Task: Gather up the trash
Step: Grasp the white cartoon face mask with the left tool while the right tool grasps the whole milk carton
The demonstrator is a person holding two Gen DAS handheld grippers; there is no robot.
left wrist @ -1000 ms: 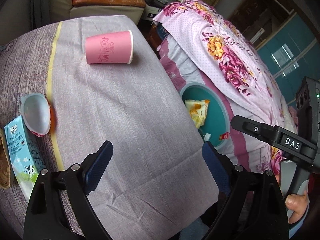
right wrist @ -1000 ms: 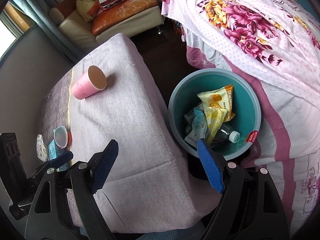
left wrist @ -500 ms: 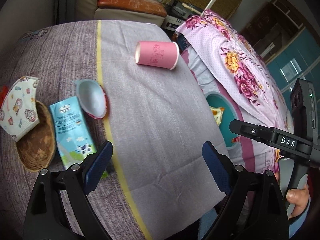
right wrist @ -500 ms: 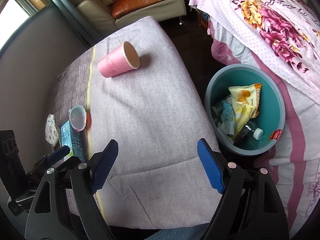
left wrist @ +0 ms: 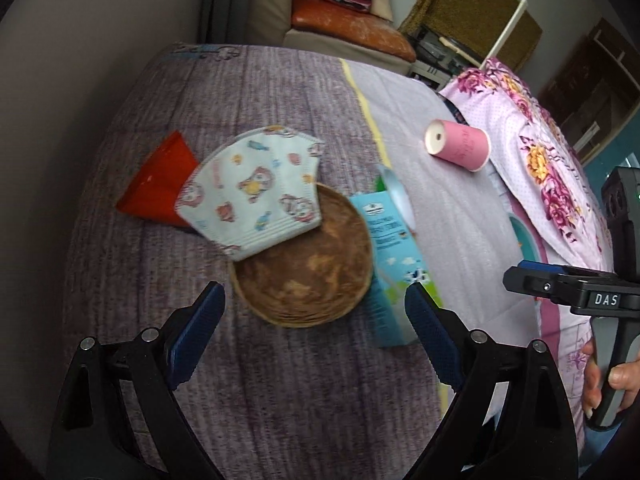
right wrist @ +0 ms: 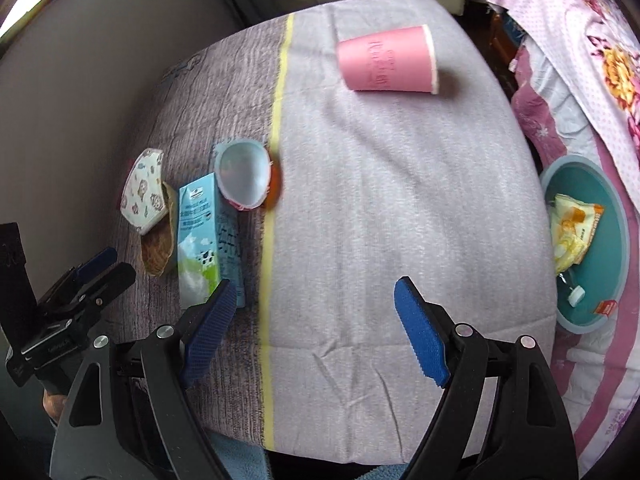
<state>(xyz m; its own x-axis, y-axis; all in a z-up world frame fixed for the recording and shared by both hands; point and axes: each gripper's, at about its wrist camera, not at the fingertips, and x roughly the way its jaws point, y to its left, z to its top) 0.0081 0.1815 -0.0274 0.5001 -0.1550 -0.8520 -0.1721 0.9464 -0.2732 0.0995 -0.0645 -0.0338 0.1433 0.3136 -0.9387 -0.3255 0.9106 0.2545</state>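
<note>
Trash lies on the cloth-covered table [right wrist: 400,208]. A printed face mask [left wrist: 256,196] rests partly on a brown round dish [left wrist: 304,268], with a red wrapper [left wrist: 156,180] behind it. A blue milk carton [left wrist: 392,256] lies to the right, also in the right wrist view [right wrist: 200,236]. A white cup lid [right wrist: 242,172] and a pink paper cup [right wrist: 386,60] on its side lie farther off. My left gripper [left wrist: 312,336] is open and empty just before the dish. My right gripper [right wrist: 316,332] is open and empty over the table's near edge.
A teal bin [right wrist: 616,248] holding a yellow snack bag [right wrist: 572,228] stands on the floor right of the table. A bed with a floral cover [left wrist: 552,168] is beyond it. A sofa [left wrist: 344,28] stands behind the table.
Both grippers have swung left across the table, away from the bin. The left view now centres on the mask and dish. Both stay open.
</note>
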